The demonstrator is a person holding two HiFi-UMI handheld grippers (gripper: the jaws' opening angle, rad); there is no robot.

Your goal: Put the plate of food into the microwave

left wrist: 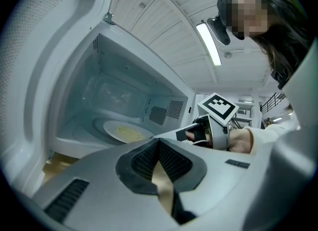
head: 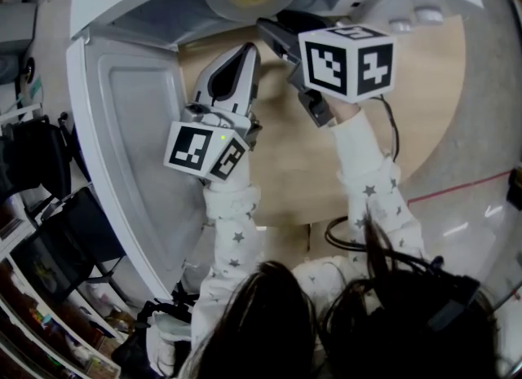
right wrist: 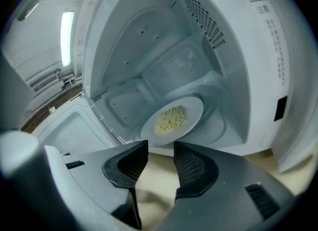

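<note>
Now the right gripper (right wrist: 160, 148), bottom centre of its view, has its black ribbed pads spread with nothing between them; the left gripper (left wrist: 159, 143) has its pads pressed together, empty. Just beyond the right jaws, the round white plate of yellow noodles (right wrist: 174, 120) sits inside the open white microwave (right wrist: 248, 51). In the head view its white door (head: 130, 125) hangs open at frame left.

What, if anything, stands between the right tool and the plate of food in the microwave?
Nothing visible. The plate sits inside the microwave, its door swung open. The right tool, jaws apart and empty, faces it from just outside.
</note>
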